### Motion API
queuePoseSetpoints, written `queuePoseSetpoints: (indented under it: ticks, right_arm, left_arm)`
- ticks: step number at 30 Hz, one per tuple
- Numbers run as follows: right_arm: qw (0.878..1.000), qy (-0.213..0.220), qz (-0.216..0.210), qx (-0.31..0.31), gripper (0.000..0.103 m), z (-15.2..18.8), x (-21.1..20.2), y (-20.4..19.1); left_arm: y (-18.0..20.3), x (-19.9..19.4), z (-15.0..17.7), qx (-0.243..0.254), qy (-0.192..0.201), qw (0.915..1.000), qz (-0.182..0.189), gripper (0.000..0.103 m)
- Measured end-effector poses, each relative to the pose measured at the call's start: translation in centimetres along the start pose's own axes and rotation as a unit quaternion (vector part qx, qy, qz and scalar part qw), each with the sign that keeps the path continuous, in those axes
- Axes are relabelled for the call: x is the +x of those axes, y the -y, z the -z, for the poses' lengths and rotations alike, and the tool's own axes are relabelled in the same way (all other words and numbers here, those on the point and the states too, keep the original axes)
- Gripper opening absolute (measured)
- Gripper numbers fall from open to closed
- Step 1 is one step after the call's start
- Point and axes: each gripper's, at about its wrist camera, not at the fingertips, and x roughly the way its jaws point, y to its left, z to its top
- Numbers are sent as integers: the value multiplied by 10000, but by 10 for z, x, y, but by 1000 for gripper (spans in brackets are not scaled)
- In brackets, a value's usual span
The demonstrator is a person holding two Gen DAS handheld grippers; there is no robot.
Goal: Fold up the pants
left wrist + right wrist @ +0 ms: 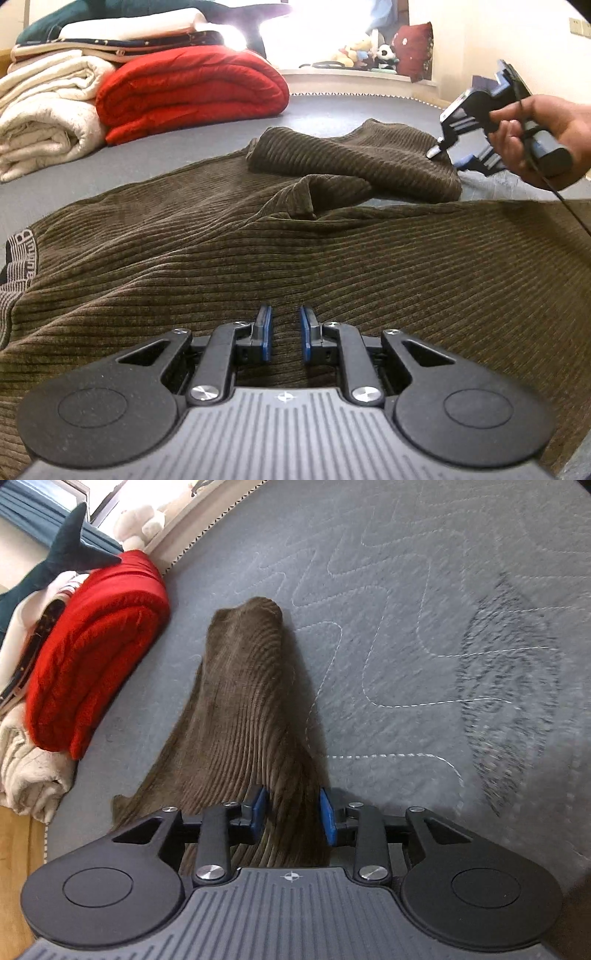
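The pants (258,251), brown wide-ribbed corduroy, lie spread over the grey quilted mattress (424,590); in the left wrist view they fill the lower half, with 1 leg doubled back toward 1 o'clock and the patterned waistband at 9 o'clock. The left gripper (285,332) sits low over the broad body of the cloth, its blue pads a little apart with ribbed fabric showing in the gap; whether any of it is pinched between them I cannot tell. The right gripper (291,814), held in the person's hand (546,136) at 2 o'clock in the left view, has a bunched ridge of the leg running up between its pads, which stand apart on either side of it and do not look clamped. Folded red (192,92) and cream (40,110) quilts sit stacked at 10 o'clock, clear of the work. The corduroy looks thick, soft and fairly heavy: it should drape rather than hold a crease, and its nap should grip the pads well. Likely the best hold is on a hem or the waistband, taking both layers, since a pinch mid-panel would probably lift only 1.
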Motion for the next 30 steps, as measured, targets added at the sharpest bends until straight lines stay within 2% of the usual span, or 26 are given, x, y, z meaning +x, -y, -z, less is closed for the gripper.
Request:
queuePoseSetpoints:
  ticks: [4,5,6,8,10,13,14,17,19,21,22,23,24,26,29,30]
  right_arm:
    - [9994,192,-279,67,33,-3,10,-1]
    - [9990,186,-385,133,29,-5,11,-1]
    - [9987,174,-449,149,18,-7,11,-1]
    - [9977,281,-597,136,12,-15,5,-2]
    - [9956,532,-768,115,11,-24,-9,-6]
    - [9870,1354,-811,298,11,-49,-55,-8]
    - [9833,1606,-763,379,11,-57,-69,-6]
    - [9629,2613,-158,651,11,-76,-124,11]
    - [9542,2837,282,907,12,-80,-142,29]
    - [9477,2847,890,1135,19,-77,-145,47]
    - [9510,2681,955,1208,29,-77,-139,59]
    - [9594,2388,904,1201,32,-78,-131,71]
    - [9645,2166,891,1217,32,-77,-126,82]
    - [9656,1959,1012,1377,32,-71,-122,105]
    - [9576,1763,1131,1979,32,-65,-127,140]
    - [9540,1728,1038,2219,32,-64,-132,154]
  left_arm:
    - [6,0,0,135,-5,9999,-93,18]
    - [8,0,1,159,-9,9998,-110,18]
    - [9,0,0,181,-13,9998,-128,18]
    - [12,0,1,254,-17,9995,-183,18]
    - [16,0,1,346,-20,9991,-250,18]
    - [20,0,0,433,-24,9986,-314,18]
    - [21,0,1,436,-23,9985,-319,18]
    - [22,0,1,446,-21,9985,-330,18]
    - [23,0,1,471,-34,9983,-354,18]
    - [27,-1,0,557,-54,9976,-411,18]
    - [29,-1,-1,606,-80,9971,-449,18]
    - [31,-1,-2,651,-115,9966,-484,18]
    - [34,-1,-4,708,-167,9960,-516,18]
    - [34,-1,-11,736,-335,9955,-501,18]
    - [26,-2,-26,441,-659,9961,-385,20]
    - [25,-3,-31,333,-730,9961,-357,26]
